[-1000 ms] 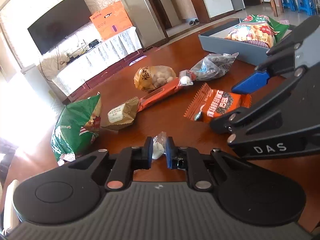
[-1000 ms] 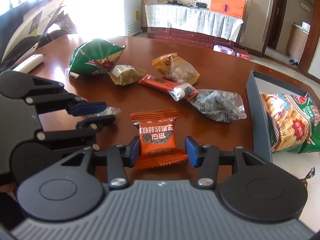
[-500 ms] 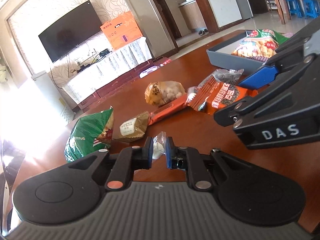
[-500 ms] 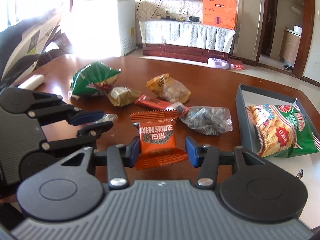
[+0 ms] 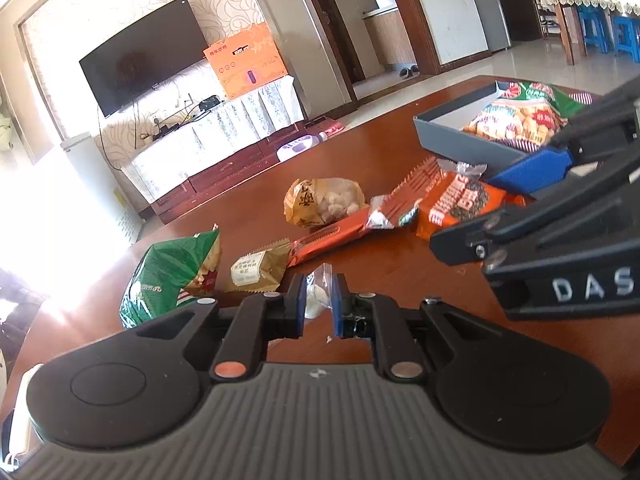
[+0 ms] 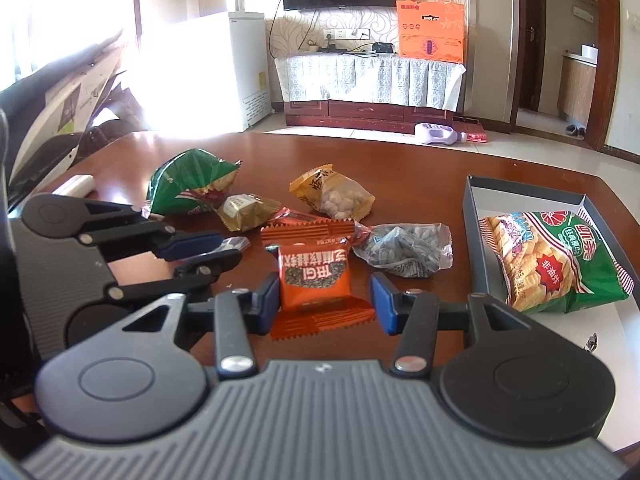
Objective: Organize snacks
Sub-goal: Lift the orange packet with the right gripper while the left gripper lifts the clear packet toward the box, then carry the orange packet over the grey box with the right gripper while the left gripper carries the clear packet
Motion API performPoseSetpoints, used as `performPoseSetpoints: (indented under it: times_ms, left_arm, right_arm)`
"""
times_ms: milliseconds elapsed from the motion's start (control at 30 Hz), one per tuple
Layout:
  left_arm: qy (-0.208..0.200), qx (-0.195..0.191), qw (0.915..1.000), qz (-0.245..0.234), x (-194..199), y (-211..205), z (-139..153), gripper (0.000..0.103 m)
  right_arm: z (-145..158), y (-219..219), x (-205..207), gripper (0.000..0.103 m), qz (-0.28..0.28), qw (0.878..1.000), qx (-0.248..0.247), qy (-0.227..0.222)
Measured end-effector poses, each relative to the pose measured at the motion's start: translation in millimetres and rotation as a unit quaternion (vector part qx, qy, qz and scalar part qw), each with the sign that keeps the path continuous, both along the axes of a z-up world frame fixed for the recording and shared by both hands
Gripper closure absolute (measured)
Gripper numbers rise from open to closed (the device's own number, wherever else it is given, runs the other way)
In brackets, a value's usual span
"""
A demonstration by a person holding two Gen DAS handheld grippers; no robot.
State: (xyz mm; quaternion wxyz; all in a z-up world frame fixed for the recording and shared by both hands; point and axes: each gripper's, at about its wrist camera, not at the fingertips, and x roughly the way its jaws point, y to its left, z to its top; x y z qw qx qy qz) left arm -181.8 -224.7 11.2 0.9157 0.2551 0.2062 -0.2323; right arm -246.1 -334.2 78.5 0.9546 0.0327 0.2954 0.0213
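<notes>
Both claws were loaded — right gripper (image 6: pixel 324 304) clasping the orange packet (image 6: pixel 314 276), left gripper (image 5: pixel 319 304) pinching a clear candy (image 5: pixel 318 294) — so carry level toward the tray (image 6: pixel 474 240) at two o'clock.

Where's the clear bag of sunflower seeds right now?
In the right wrist view, the sunflower seed bag lies on the table right of centre, between the orange packet in the right gripper and the grey tray.

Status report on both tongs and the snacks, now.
Left tongs shut on clear candy wrapper. Right tongs hold orange snack packet. Grey tray holds cracker bag. Nothing blocking visible.
</notes>
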Motion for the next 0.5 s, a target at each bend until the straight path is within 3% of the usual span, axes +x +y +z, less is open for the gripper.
performPoseSetpoints:
  times_ms: [500]
  left_arm:
    - [0.000,-0.024,0.9997,-0.008,-9.3,-21.2,14.2,0.087]
  right_arm:
    - [16.2,-20.8,-18.7,0.052,-0.026,0.999,0.021,-0.029]
